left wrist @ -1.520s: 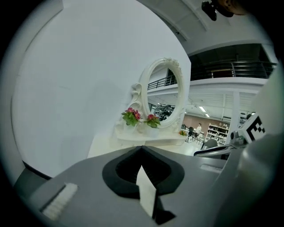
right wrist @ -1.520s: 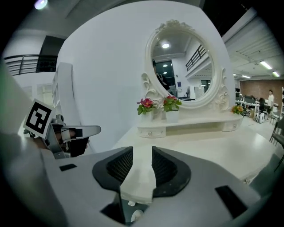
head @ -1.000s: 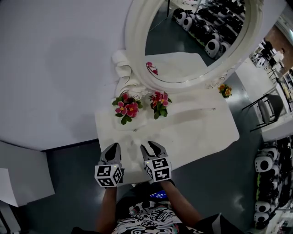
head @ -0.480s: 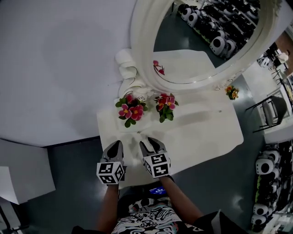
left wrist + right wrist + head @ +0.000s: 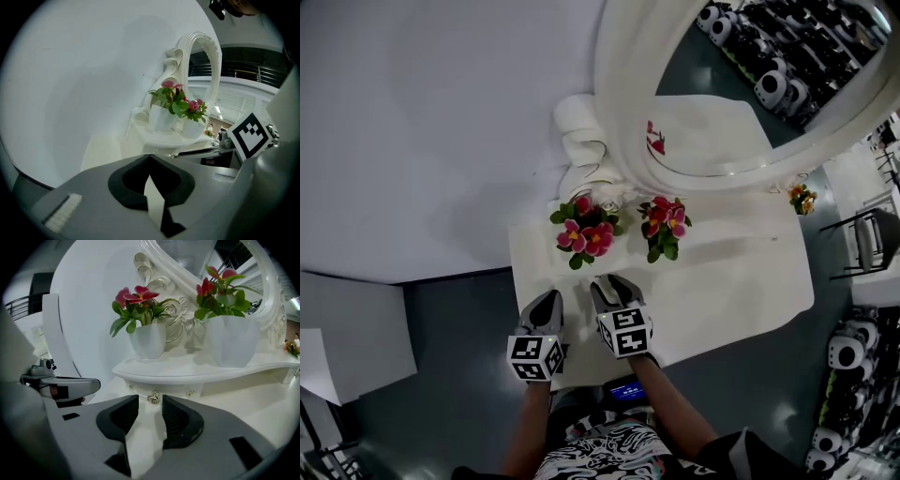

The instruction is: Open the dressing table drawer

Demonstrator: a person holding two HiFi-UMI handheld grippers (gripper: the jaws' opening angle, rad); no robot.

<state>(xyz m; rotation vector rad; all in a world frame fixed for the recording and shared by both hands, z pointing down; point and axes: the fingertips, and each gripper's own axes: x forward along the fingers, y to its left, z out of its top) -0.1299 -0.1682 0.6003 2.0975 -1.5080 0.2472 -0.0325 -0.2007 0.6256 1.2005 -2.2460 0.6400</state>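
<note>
The white dressing table (image 5: 731, 281) stands against the wall under an oval mirror (image 5: 741, 94). A raised shelf at its back carries two flower pots (image 5: 149, 341) (image 5: 232, 343). Below that shelf is a small drawer front (image 5: 161, 391) with a gold knob (image 5: 153, 398). My right gripper (image 5: 151, 405) points at the knob from just short of it. Its jaws have just been opening, and nothing is between them. In the head view the right gripper (image 5: 614, 284) is over the tabletop's front left. My left gripper (image 5: 548, 302) hovers beside it, left gripper (image 5: 149, 159) tips together and empty.
A second gold knob (image 5: 191, 392) sits further right on the shelf front. A small orange flower (image 5: 803, 197) stands at the table's far right. A chair (image 5: 874, 239) and black-and-white machines (image 5: 846, 356) stand on the dark floor to the right.
Both grippers have moved forward over the tabletop, nearer to the flower pots and shelf. The head view has shifted, so the table sits further right in it.
</note>
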